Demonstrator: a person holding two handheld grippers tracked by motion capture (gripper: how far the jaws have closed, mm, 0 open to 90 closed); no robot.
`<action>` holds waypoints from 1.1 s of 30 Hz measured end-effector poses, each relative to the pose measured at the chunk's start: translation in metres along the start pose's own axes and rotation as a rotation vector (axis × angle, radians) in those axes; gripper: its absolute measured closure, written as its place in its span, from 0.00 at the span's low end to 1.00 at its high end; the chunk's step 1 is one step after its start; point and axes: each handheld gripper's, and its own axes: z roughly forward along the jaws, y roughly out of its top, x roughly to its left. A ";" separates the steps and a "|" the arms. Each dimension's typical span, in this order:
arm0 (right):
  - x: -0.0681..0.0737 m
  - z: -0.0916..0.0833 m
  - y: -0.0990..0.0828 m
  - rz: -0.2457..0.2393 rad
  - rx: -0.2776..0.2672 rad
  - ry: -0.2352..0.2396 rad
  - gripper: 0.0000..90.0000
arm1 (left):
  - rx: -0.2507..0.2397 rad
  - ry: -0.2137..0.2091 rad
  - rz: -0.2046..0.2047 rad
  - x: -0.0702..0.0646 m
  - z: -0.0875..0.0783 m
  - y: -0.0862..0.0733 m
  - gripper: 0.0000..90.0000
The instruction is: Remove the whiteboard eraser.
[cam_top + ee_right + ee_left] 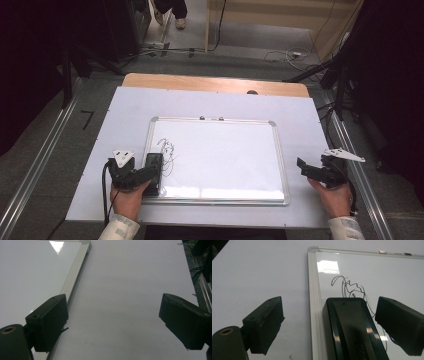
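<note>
A whiteboard (225,155) with a silver frame lies flat on the white-covered table (125,105). A black scribble (167,150) marks its left part. A black eraser (154,164) rests on the board's left edge, just below the scribble. My left gripper (148,176) is open, its jaws standing on either side of the eraser (352,330) with gaps to both. In the left gripper view the scribble (348,286) lies just beyond the eraser. My right gripper (306,169) is open over the bare table cover right of the board, with nothing between its jaws (115,315).
The board's right frame (75,277) runs beside the right gripper's left jaw. Two small magnets (211,118) sit on the board's top rim. Metal rails (35,170) flank the table, and cables (295,54) lie on the floor behind it.
</note>
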 end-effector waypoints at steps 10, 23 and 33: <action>0.001 0.001 0.000 -0.001 0.003 0.000 0.08 | 0.019 0.012 0.019 -0.009 0.003 -0.003 0.13; 0.000 0.000 0.000 -0.003 0.000 -0.002 0.08 | 0.034 0.033 0.050 -0.021 0.007 -0.008 0.23; 0.001 0.000 0.000 -0.003 -0.001 -0.002 0.08 | 0.064 0.059 0.052 -0.026 0.005 -0.014 0.27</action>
